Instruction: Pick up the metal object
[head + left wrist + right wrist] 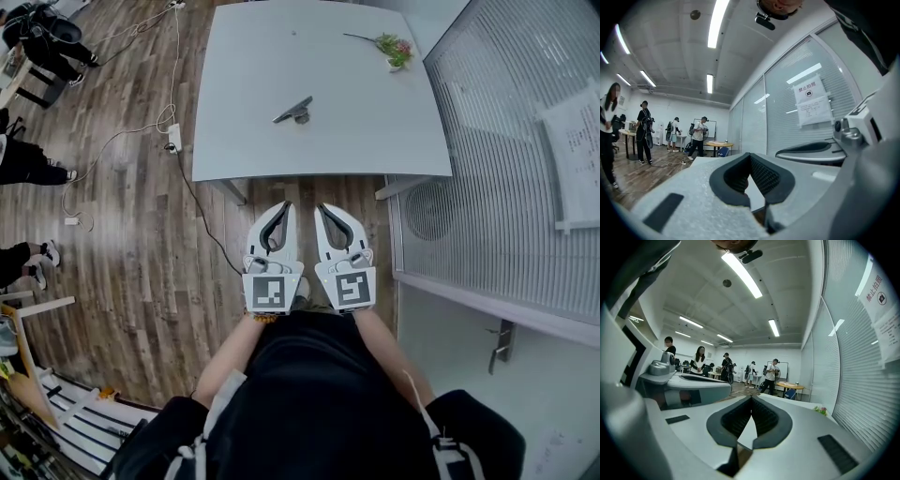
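- The metal object lies on the white table, towards its middle and a little left of centre. Nothing touches it.
- Both grippers hang over the wooden floor, short of the table's near edge, side by side and pointing at the table. The object is well apart from them, on the far side.
- The left gripper lines up almost straight with the object. The right gripper sits slightly to the right of that line, so I judge the left the nearer one.
- The object is long and thin. Its long axis runs slantwise, from near-left to far-right, with a small raised part near its middle. Jaws coming straight in would meet it at an angle, so a turn of the wrist looks needed.
- The left gripper's jaws are closed tip to tip, with nothing between them.
- The right gripper's jaws are likewise pressed together and empty.
- A sprig of flowers lies at the table's far right corner, well clear of the object.
- A paper notice hangs on the glass wall to the right. Its red heading reads 禁止拍照, and the print below is too small to read.
- No brand name shows, and the cubes on the grippers bear only black-and-white squares.
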Demonstrator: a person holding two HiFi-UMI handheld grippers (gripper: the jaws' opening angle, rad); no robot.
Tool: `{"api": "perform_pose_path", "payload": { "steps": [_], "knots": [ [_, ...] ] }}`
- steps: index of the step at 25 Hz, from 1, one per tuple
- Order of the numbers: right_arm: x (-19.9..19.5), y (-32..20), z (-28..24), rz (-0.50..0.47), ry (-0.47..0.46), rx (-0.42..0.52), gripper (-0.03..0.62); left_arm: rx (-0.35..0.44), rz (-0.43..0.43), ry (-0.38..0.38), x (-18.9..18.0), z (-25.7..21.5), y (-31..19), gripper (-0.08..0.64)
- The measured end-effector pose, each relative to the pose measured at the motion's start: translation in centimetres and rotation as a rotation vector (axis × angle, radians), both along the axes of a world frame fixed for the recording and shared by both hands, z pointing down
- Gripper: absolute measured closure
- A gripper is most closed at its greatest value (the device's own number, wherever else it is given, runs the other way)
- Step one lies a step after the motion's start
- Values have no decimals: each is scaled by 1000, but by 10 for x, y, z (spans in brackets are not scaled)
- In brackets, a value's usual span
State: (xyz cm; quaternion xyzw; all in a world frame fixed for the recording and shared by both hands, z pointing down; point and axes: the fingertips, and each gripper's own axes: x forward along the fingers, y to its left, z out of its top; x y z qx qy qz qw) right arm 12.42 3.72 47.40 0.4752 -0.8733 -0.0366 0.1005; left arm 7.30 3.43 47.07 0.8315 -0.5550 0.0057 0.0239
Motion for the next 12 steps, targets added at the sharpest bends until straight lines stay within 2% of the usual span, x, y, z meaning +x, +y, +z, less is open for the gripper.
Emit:
{"api": "perform_pose_path", "payload": {
  "steps": [12],
  "knots": [
    [-44, -60, -8, 15, 18, 2, 592, 7, 38, 40, -43, -5, -62, 566]
  ]
}}
